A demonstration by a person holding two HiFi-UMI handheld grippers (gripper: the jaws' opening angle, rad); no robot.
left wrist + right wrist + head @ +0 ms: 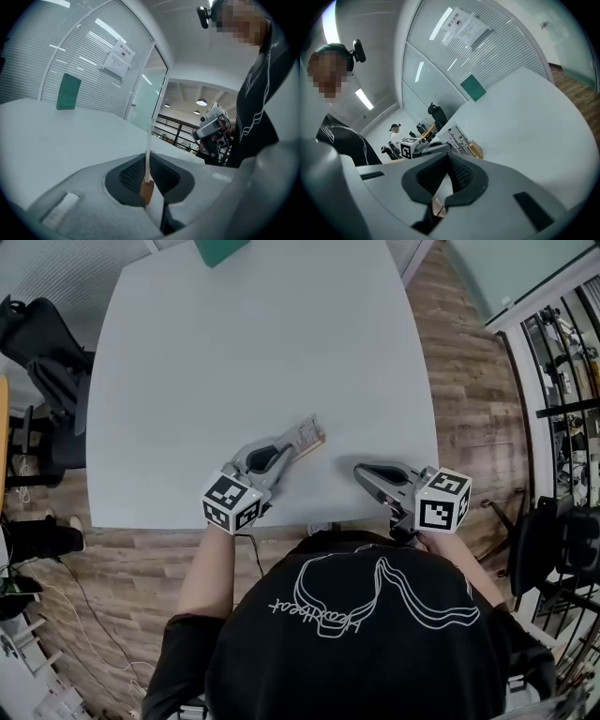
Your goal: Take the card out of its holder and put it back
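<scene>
Grey plastic jaws of the left gripper (292, 448) are pinched on the card holder (309, 435), a flat white piece with dark printed lines and a tan-brown end. In the left gripper view the holder (148, 140) is seen edge-on, a thin pale strip standing upright between the dark ribbed pads (133, 173). Both pads press against its faces, and a brown piece shows low in the gap. Only a narrow slit separates the left gripper (146, 157) jaws, just the thickness of what they hold. Whether the card sits fully inside the holder cannot be made out.

The holder is over the near part of the white table (234, 352), sticking out beyond the jaw tips toward the table's middle. Whether its lower edge touches the tabletop I cannot tell. From the right gripper view its printed face (461, 138) is turned toward the right side, with the left gripper (443, 146) behind it.

The right gripper (359, 470) is near the table's front edge, well apart from the holder and touching nothing. Its jaws (447, 154) are pressed together at the tips with nothing between them.

A green panel (220, 249) is at the table's far edge.
</scene>
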